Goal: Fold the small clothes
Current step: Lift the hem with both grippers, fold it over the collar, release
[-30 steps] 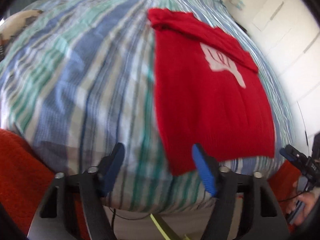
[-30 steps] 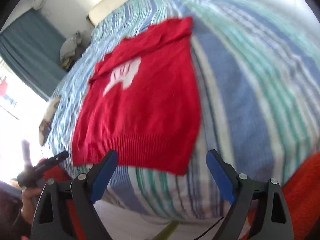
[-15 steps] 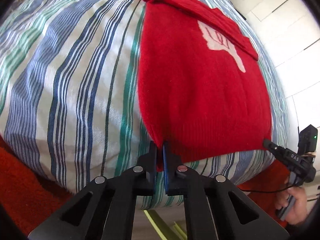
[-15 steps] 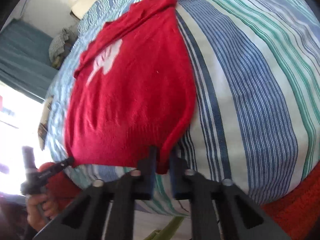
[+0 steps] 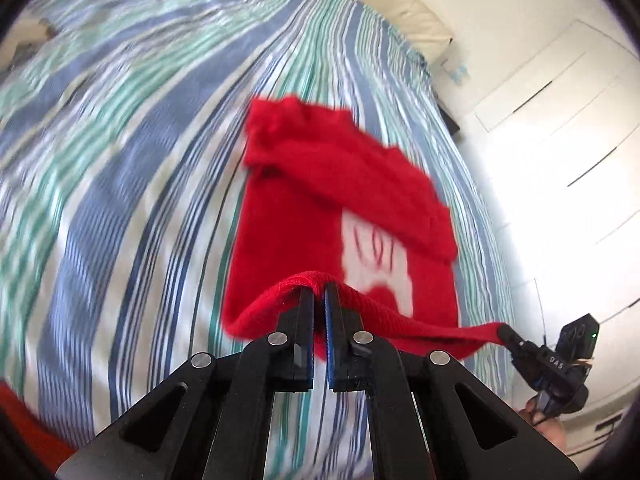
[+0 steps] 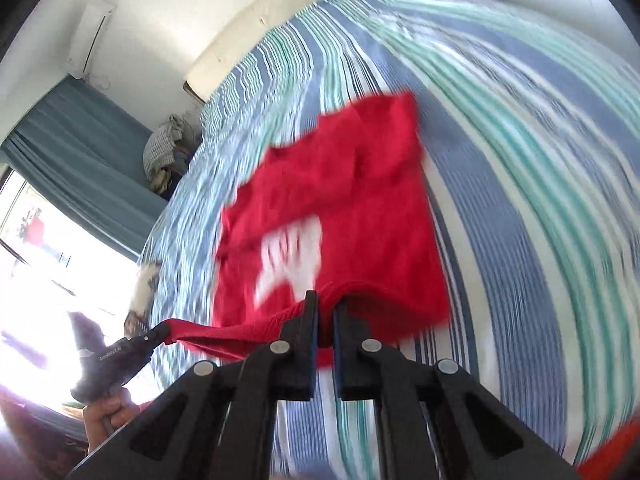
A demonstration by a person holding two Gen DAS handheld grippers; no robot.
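A small red knit sweater [image 5: 304, 216] with a white print lies on the striped bed [image 5: 120, 184]; it also shows in the right wrist view [image 6: 360, 208]. My left gripper [image 5: 319, 292] is shut on the left corner of its ribbed bottom hem. My right gripper [image 6: 326, 304] is shut on the right corner of the hem. Both hold the hem stretched and lifted above the bed, over the sweater's lower part. Each gripper shows in the other's view, the right one [image 5: 516, 340] and the left one [image 6: 156, 334]. The upper part with folded sleeves rests flat.
A cream headboard [image 6: 256, 28] and white wall stand beyond the bed. White wardrobe doors [image 5: 560, 120] are to the right. Blue curtains [image 6: 76, 152], a window and a pile of clothes [image 6: 164, 152] are on the left. An orange-red rug [image 5: 24, 428] lies at the bed's foot.
Both grippers closed on the hem corners half a second ago; now they have lifted the hem and carried it forward over the sweater toward the collar.
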